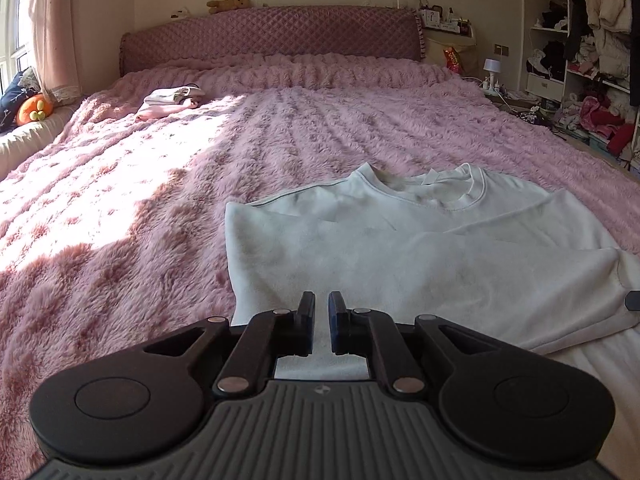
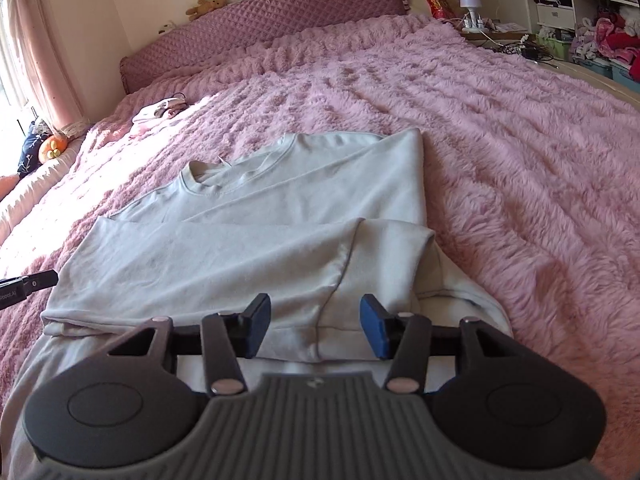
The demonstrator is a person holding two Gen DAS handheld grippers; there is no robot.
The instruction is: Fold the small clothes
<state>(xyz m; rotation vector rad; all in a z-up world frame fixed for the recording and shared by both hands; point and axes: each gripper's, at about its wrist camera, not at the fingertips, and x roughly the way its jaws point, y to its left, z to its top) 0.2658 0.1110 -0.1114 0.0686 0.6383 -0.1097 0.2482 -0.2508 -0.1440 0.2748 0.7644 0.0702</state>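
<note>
A pale white sweatshirt (image 1: 400, 248) lies flat on the pink fluffy bedspread (image 1: 120, 200), collar away from me, with its sides and sleeves folded inward. In the left wrist view my left gripper (image 1: 321, 300) hovers over the shirt's near left part. Its jaws stand a narrow gap apart with nothing pinched between them. In the right wrist view the sweatshirt (image 2: 260, 216) shows a folded sleeve layer across its lower half. My right gripper (image 2: 316, 312) is open just above that layer's near edge, its blue pads (image 2: 374, 326) clear of the cloth. The left gripper's tip (image 2: 36, 282) shows at the left edge.
A small pile of folded clothes (image 1: 172, 100) sits far left near the quilted headboard (image 1: 272, 36), which has a teddy bear (image 1: 228, 2) on top. An orange plush (image 1: 34, 110) lies by the curtain. A bedside lamp (image 1: 492, 68) and crowded shelves (image 1: 592, 60) stand to the right.
</note>
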